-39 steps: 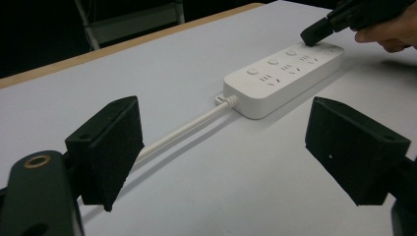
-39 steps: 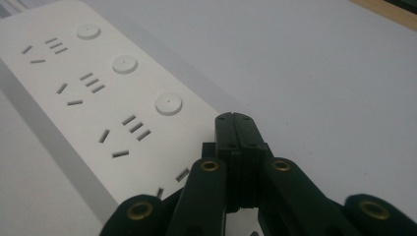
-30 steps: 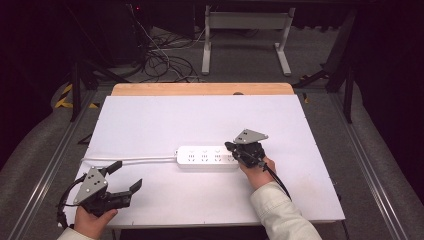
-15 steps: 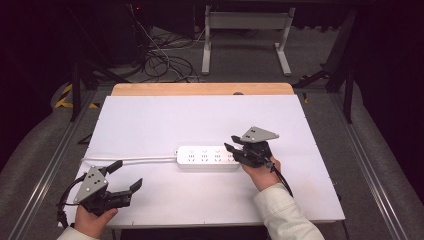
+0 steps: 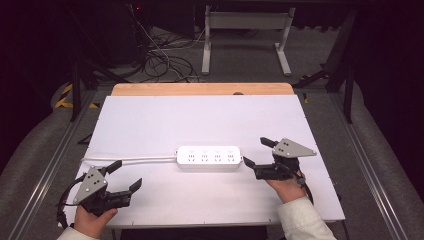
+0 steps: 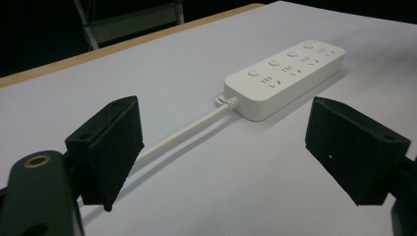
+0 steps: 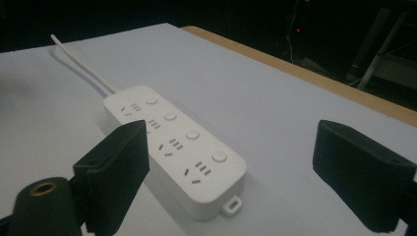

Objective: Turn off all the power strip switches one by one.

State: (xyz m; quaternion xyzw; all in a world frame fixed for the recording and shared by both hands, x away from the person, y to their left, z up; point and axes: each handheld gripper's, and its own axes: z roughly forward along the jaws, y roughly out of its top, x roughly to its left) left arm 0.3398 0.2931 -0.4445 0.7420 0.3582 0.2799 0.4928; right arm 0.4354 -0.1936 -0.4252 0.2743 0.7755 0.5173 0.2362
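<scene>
A white power strip (image 5: 208, 157) (image 6: 285, 77) (image 7: 173, 143) with several sockets and round buttons lies flat in the middle of the white table top (image 5: 200, 120). Its white cable (image 5: 130, 160) (image 6: 182, 135) (image 7: 81, 64) runs off to the left. My right gripper (image 5: 255, 152) (image 7: 246, 172) stands open just past the strip's right end, nothing between its jaws. Near the front left corner my left gripper (image 5: 127, 175) (image 6: 223, 152) is open too, pointing toward the cable and the strip's left end, apart from both.
A wooden strip (image 5: 202, 89) edges the table's far side. Beyond it stand a white metal frame (image 5: 245, 30) and loose dark cables (image 5: 160, 60) on the floor. Metal rails (image 5: 45, 165) run along both sides of the table.
My right gripper has drawn back to the right from the strip's right end and opened wider. The left gripper and the strip have stayed put.
</scene>
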